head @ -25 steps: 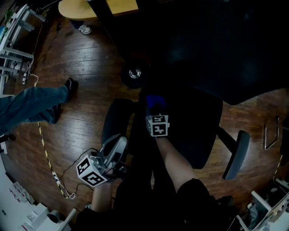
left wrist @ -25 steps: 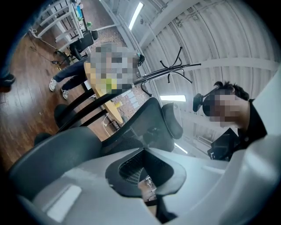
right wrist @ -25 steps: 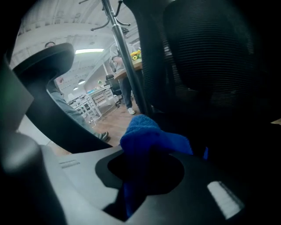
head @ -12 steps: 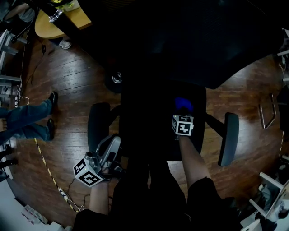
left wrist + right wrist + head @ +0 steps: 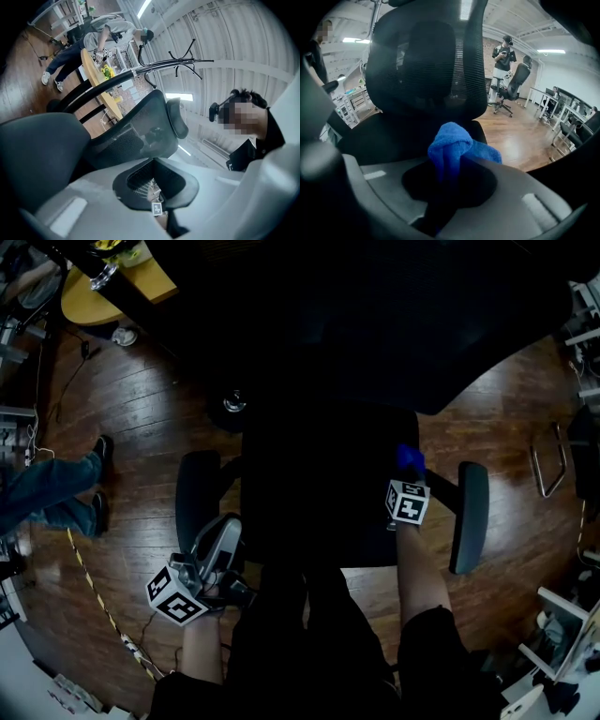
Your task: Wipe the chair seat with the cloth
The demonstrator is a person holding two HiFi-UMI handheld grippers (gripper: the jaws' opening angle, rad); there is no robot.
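1. Markings: the right gripper (image 5: 410,479) and the left gripper (image 5: 222,535) each carry a cube faced with black-and-white square markers. A small square marker (image 5: 157,209) also shows low in the left gripper view, through the hollow behind the jaw tips.
2. Cloth (image 5: 452,145): bright blue with a fluffy terry pile. It is bunched into a rounded fold with a flap spreading to the right.
3. Right gripper (image 5: 450,161): the jaws are clamped on the cloth. The bunch stands out beyond the tips and a tail runs down between the jaws.
4. Location: in the head view the cloth (image 5: 410,458) sits at the right edge of the black chair seat (image 5: 319,493), near the right armrest (image 5: 469,517). Whether it presses on the seat cannot be told.
5. Right gripper view: the black mesh backrest (image 5: 422,61) stands upright behind the cloth. The seat pad lies to the left and the wooden floor (image 5: 520,136) to the right.
6. Left gripper (image 5: 152,160): the jaw tips are together with nothing between them. It is held low beside the left armrest (image 5: 195,498), off the seat, and is aimed up at the backrest and headrest (image 5: 178,117).
7. Surroundings: a round yellow worktop (image 5: 103,287) shows at the top left of the head view. A person in blue jeans (image 5: 47,498) stands on the floor at the left edge.
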